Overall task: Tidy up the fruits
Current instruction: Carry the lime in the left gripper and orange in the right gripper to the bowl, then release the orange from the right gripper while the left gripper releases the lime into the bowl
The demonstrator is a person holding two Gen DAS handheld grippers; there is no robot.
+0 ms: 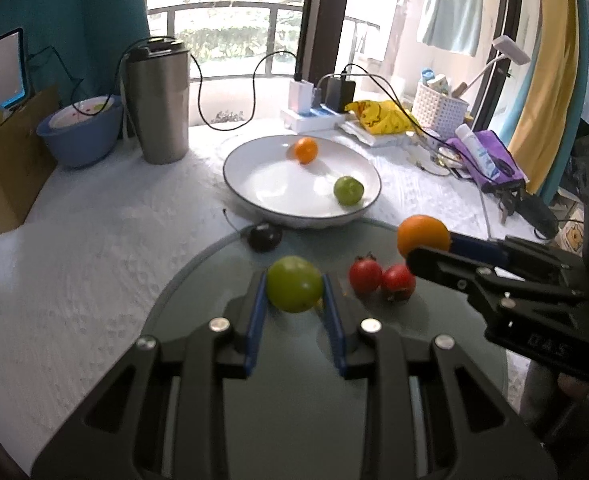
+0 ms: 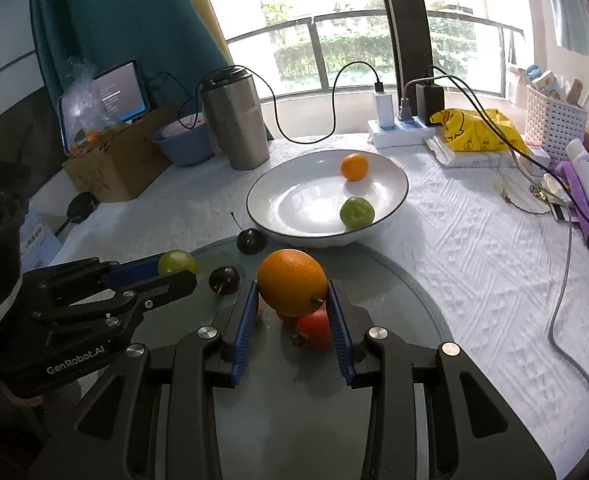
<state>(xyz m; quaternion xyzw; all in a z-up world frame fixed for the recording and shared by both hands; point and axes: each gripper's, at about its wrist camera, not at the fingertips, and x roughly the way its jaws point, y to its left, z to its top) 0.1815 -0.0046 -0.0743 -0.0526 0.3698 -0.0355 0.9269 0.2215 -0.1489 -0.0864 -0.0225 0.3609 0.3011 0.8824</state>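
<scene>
My left gripper [image 1: 294, 286] is shut on a green fruit [image 1: 293, 284] and holds it above the round glass plate [image 1: 198, 280]; the green fruit also shows in the right wrist view [image 2: 177, 262]. My right gripper [image 2: 292, 294] is shut on an orange [image 2: 292, 282], also seen in the left wrist view [image 1: 423, 236]. Two red fruits [image 1: 380, 278] and a dark plum [image 1: 264, 236] lie on the glass plate. The white bowl [image 2: 394, 176] beyond holds a small orange [image 2: 354, 167] and a green fruit [image 2: 357, 212].
A steel tumbler [image 1: 156, 100] and a blue bowl [image 1: 80, 132] stand at the back left beside a cardboard box [image 2: 114, 164]. A power strip [image 2: 400, 130], cables, a yellow bag [image 2: 478, 130], a white basket [image 2: 554, 120] and purple cloth [image 1: 490, 156] crowd the back right.
</scene>
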